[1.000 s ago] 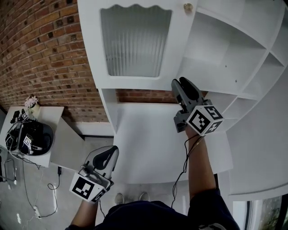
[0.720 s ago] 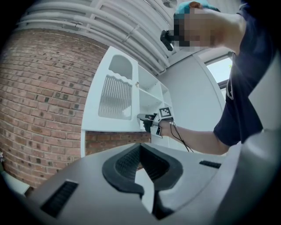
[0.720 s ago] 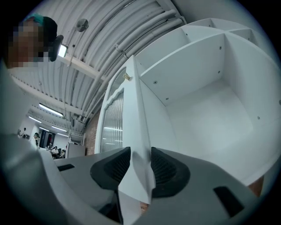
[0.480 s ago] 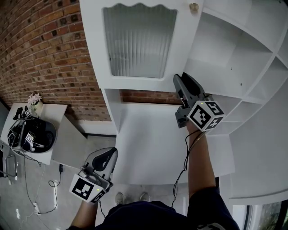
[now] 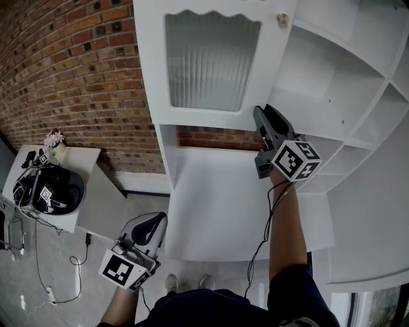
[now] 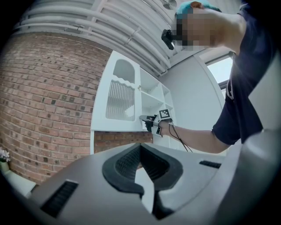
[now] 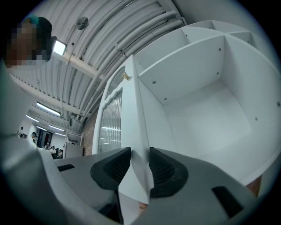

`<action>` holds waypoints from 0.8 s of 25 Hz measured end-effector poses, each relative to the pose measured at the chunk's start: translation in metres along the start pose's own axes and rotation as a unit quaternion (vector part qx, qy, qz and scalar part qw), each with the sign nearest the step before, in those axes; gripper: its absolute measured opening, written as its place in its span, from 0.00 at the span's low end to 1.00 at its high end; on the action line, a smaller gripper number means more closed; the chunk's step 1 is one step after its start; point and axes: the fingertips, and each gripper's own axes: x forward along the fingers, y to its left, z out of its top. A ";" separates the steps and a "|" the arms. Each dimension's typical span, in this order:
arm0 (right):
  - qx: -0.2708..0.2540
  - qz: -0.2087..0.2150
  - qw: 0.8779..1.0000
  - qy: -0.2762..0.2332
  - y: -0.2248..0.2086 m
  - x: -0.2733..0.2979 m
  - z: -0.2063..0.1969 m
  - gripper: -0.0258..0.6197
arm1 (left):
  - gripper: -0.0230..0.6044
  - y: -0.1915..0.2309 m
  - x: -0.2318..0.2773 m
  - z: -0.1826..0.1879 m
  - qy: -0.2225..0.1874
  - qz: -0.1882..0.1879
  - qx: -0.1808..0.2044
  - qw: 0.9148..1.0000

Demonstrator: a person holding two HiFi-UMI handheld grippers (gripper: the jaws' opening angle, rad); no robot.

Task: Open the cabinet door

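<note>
The right gripper (image 5: 264,115) is clamped on the white cabinet door (image 5: 152,70). In the right gripper view its two black ribbed pads (image 7: 115,166) press from either side on the door's thin edge at the bottom corner (image 7: 139,165). The door carries a ribbed glass pane (image 5: 211,60) and a small brass knob (image 5: 282,18) near its top, on the same side as the gripper. It stands swung out from the cabinet, so the bare white shelves (image 5: 332,76) show to its right. The gripper's marker cube (image 5: 296,160) faces the head camera, and a black cable (image 5: 263,223) runs back along the forearm.

The left gripper (image 5: 157,221) hangs low and well apart from the door, over the floor by the front edge of the white lower counter (image 5: 217,211). In its own view the jaw tips meet with nothing between them (image 6: 140,147), and beyond them the door (image 6: 102,110) and the other gripper (image 6: 149,119) are seen at a distance.

A red brick wall (image 5: 70,76) stands behind and left of the cabinet. To the far left, a white side table (image 5: 83,159) bears a dark rounded device (image 5: 54,191) and a small pot of flowers (image 5: 54,139). Cables (image 5: 48,281) trail over the floor below it
</note>
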 end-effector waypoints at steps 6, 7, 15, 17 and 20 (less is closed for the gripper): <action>-0.007 0.004 1.000 -0.003 0.012 -0.018 0.004 0.24 | 0.04 -0.001 -0.011 -0.001 0.002 -0.001 -0.005 1.000; -0.009 0.004 1.000 -0.004 0.016 -0.022 0.005 0.23 | 0.04 -0.003 -0.012 -0.001 0.002 -0.005 -0.005 1.000; -0.038 0.017 0.999 -0.002 0.056 -0.059 0.009 0.19 | 0.04 -0.015 -0.010 -0.002 0.001 -0.040 -0.005 0.999; -0.043 0.016 0.999 -0.002 0.068 -0.069 0.010 0.18 | 0.04 -0.017 -0.011 0.000 -0.001 -0.046 -0.008 0.999; -0.051 0.016 0.999 -0.004 0.089 -0.082 0.012 0.18 | 0.04 -0.018 -0.017 0.001 0.000 -0.057 -0.006 0.998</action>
